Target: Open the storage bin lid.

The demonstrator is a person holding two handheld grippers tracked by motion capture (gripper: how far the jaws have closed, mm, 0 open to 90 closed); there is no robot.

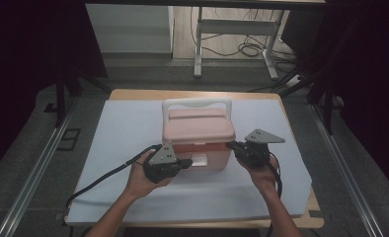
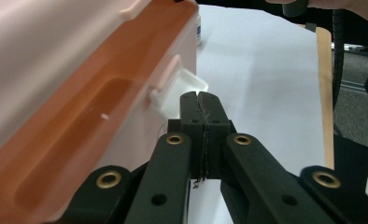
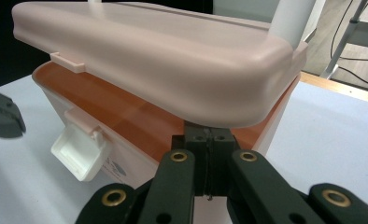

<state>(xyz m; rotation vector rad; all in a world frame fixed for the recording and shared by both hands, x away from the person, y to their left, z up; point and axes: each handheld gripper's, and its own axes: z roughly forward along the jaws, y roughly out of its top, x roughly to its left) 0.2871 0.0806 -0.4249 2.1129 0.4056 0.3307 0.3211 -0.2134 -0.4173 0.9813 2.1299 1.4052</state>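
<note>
Both forearms come in from below. L gripper [image 1: 188,162] and R gripper [image 1: 230,145] each held in 1 hand, fingers [image 2: 190,109] closed tight, tips aimed inward, level.

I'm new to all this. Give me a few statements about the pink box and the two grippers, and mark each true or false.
1. The box stands on a white mat. True.
2. The box's lid is shut flat and latched. False: it is raised at the front, with a gap above the orange rim, and the white latch hangs open.
3. Both grippers are shut. True: the left gripper and the right gripper each have their jaws together.
4. The left gripper holds the white handle. False: it is low at the box's front, near the latch.
5. The right gripper's tips sit under the lid's edge. True.
</note>
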